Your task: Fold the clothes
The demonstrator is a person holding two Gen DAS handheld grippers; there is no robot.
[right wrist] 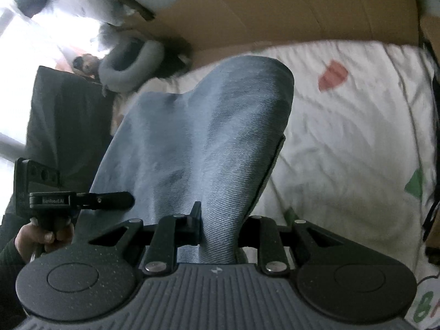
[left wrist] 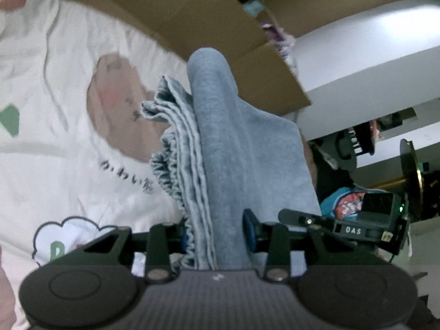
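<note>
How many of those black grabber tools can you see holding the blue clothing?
2. The left gripper has its jaws clamped on the blue garment near its elastic edge. The right gripper grips another part of it, over the white printed bedsheet. None seem hidden.

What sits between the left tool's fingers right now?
A bunched blue-grey garment, elastic waistband edge included, is clamped in the left tool, seen in the left wrist view. The right tool pinches the same fabric.
</note>
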